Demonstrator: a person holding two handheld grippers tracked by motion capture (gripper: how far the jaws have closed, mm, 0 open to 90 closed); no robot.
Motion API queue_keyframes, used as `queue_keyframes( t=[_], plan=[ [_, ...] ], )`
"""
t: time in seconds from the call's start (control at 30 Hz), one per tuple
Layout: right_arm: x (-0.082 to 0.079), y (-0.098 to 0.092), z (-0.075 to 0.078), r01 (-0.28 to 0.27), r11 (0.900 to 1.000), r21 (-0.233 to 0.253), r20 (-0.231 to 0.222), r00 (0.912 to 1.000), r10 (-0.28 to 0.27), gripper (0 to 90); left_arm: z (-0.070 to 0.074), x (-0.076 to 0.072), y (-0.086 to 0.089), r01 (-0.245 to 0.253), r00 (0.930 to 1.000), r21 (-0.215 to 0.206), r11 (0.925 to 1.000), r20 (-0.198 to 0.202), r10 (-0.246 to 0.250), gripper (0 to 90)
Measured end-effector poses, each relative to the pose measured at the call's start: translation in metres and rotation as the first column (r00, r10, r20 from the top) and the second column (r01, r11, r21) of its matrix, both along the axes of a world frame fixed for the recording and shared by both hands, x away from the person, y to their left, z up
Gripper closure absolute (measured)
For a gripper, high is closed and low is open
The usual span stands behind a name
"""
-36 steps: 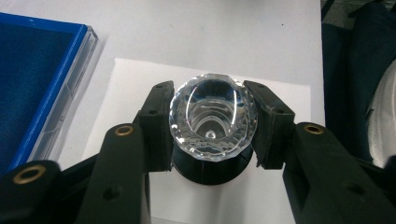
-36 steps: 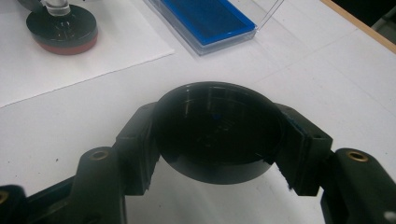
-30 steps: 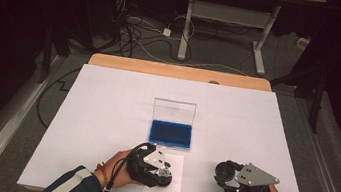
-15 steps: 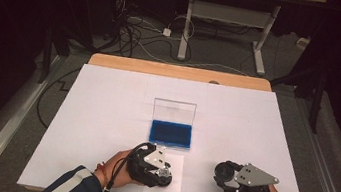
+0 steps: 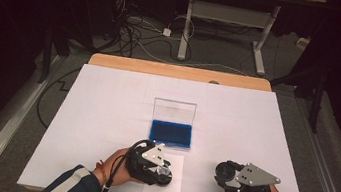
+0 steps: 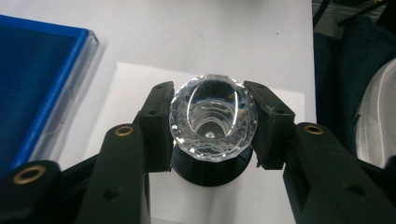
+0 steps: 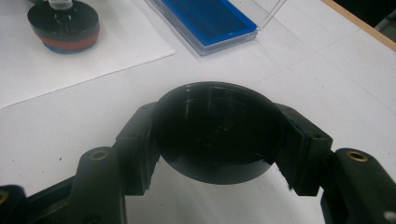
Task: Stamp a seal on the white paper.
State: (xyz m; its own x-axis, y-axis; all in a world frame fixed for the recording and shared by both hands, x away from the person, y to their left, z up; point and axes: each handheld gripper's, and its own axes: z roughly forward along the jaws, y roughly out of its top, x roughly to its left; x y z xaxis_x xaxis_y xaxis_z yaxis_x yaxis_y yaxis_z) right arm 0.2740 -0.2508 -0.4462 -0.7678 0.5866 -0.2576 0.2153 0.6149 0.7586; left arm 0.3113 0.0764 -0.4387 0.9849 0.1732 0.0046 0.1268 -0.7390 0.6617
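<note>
**Crystal knob gripped on its stack, black disc held apart**

Crystal first: a clear faceted glass knob [image 6: 213, 122] sits at the centre of the left gripper view, and the left gripper [image 6: 212, 126] is clenched on it, one black pad against each side. Under it shows a round black base [image 6: 205, 173], resting on a white paper sheet [image 6: 261, 193]. The grip across the widest part probably keeps the slippery facets from twisting out while the knob is seated or lifted.

In the right gripper view the right gripper [image 7: 218, 135] grasps a flat round black disc [image 7: 218, 128] by its rim, low in the frame and tilted toward the camera, likely a lid held clear of the stack. At upper left of that view the stack [image 7: 64, 25] shows black, red and blue layers.

From the high view, the open clear plastic case with blue lining [image 5: 171, 132] lies mid-frame just above the left gripper [image 5: 161, 168], lid upright, presumably ready to receive parts. The right gripper [image 5: 228, 174] sits lower right.

No brand, label or writing is legible anywhere.
</note>
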Motion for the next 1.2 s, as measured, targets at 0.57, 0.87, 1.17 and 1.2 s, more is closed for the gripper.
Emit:
queue_keyframes(
  t=[0.57,0.87,1.17,1.2],
  plan=[
    [-0.001,0.000,0.002,-0.008,1.000,0.004,0.013,0.9999,0.008,37.8,0.030,0.005,0.027,-0.084,0.9942,-0.134,0.9874,0.055,0.092,54.0],
    [-0.001,0.000,0.002,-0.014,1.000,0.004,0.016,0.9998,0.014,37.8,0.033,0.006,0.035,-0.120,0.9892,-0.140,0.9829,0.067,0.130,54.0],
    [0.000,-0.001,0.003,-0.017,1.000,0.009,0.021,0.9997,0.016,37.8,0.034,0.009,0.043,-0.135,0.9857,-0.158,0.9782,0.079,0.149,54.0],
    [0.000,-0.001,0.003,-0.017,1.000,0.009,0.020,0.9997,0.017,37.8,0.034,0.009,0.044,-0.135,0.9853,-0.157,0.9783,0.083,0.149,54.0]
  ],
)
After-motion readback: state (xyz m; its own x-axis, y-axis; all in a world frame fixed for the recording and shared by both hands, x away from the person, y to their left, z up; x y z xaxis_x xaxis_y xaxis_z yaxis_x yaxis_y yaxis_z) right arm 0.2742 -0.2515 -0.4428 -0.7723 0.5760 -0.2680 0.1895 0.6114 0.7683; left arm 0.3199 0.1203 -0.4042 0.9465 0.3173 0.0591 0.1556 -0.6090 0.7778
